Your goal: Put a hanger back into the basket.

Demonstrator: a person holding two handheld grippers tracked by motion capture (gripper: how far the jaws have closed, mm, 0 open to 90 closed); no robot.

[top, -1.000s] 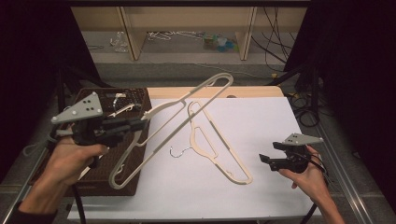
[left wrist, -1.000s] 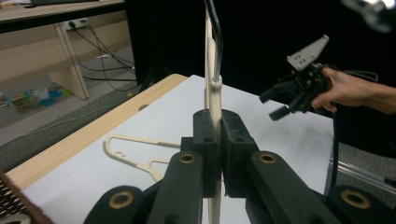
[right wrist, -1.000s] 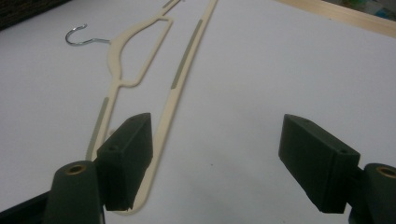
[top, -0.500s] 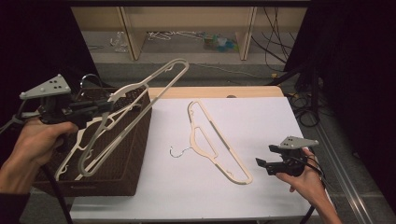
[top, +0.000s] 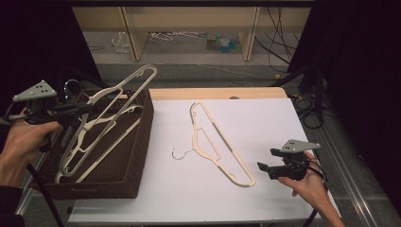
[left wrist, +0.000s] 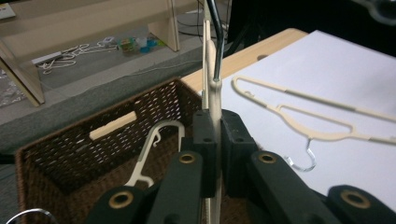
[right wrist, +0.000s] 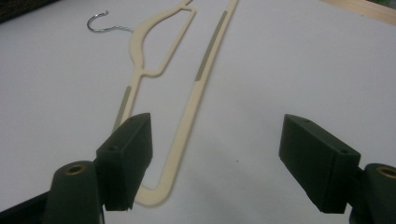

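Note:
My left gripper (top: 84, 109) is shut on a cream plastic hanger (top: 121, 85) close to its metal hook (left wrist: 217, 42). It holds the hanger tilted over the brown wicker basket (top: 142, 142) at the table's left, with the hanger's lower end down inside. In the left gripper view the jaws pinch the hanger's neck (left wrist: 214, 100). A second cream hanger (top: 216, 142) lies flat on the white table top, hook pointing left. My right gripper (top: 265, 169) hovers open just right of that hanger's near end, and its jaws (right wrist: 215, 163) straddle the hanger's end (right wrist: 184, 121) without touching it.
A white hanger (left wrist: 154, 147) lies inside the basket (left wrist: 70, 140). The white sheet (top: 274, 118) covers a wooden table whose edge (top: 213, 93) shows at the back. Low wooden shelves with loose clutter (top: 222, 42) stand on the floor beyond.
My left gripper has carried its hanger leftward from above the table to over the basket and lowered it somewhat. The right gripper and the hanger on the table have stayed put.

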